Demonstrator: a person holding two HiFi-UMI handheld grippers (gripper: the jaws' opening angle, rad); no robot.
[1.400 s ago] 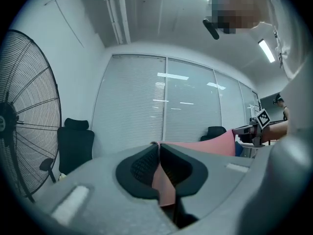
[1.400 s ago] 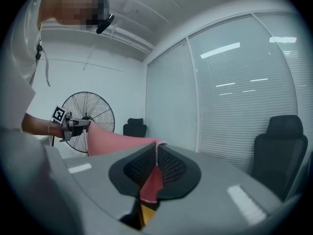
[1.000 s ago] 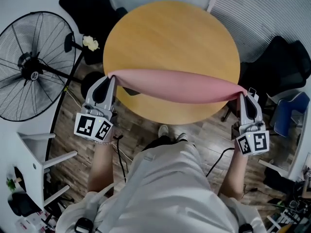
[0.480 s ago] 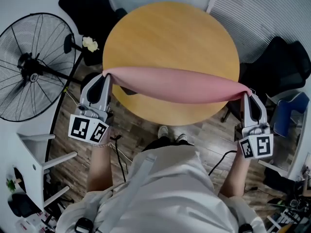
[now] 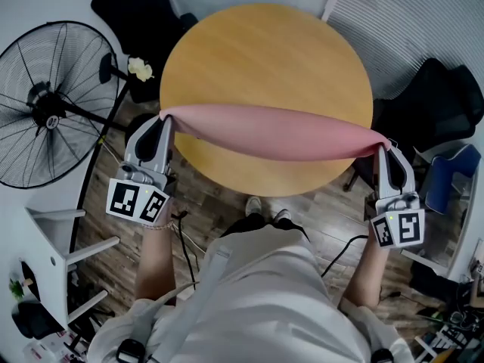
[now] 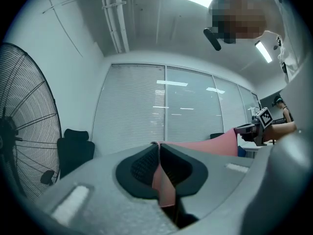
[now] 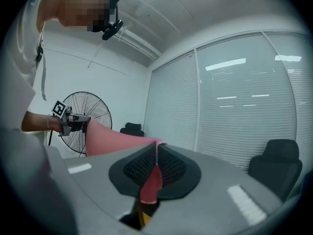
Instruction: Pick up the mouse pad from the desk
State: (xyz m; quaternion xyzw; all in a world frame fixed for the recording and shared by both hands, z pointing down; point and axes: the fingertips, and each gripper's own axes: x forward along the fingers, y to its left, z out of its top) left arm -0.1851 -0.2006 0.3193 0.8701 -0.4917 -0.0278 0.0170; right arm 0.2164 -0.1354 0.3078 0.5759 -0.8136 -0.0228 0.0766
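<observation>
A long pink mouse pad (image 5: 276, 131) hangs stretched in the air above the round wooden desk (image 5: 265, 51), sagging a little along its near edge. My left gripper (image 5: 165, 118) is shut on its left end, and my right gripper (image 5: 382, 145) is shut on its right end. In the left gripper view the pink pad (image 6: 164, 180) is pinched between the dark pads (image 6: 142, 168) of the left gripper (image 6: 159, 153). The right gripper view shows the pad (image 7: 152, 182) clamped in the right gripper (image 7: 156, 153), with the rest of the sheet running off to the left.
A large standing fan (image 5: 53, 100) is at the left. Black office chairs stand behind the desk (image 5: 136, 6) and at the right (image 5: 439, 97). A white shelf unit (image 5: 53, 255) is at lower left, and cables run over the wood floor (image 5: 340, 248).
Between the oldest frame and the middle one both grippers spread slightly apart, drawing the pad tauter. Since the middle frame nothing has visibly moved.
</observation>
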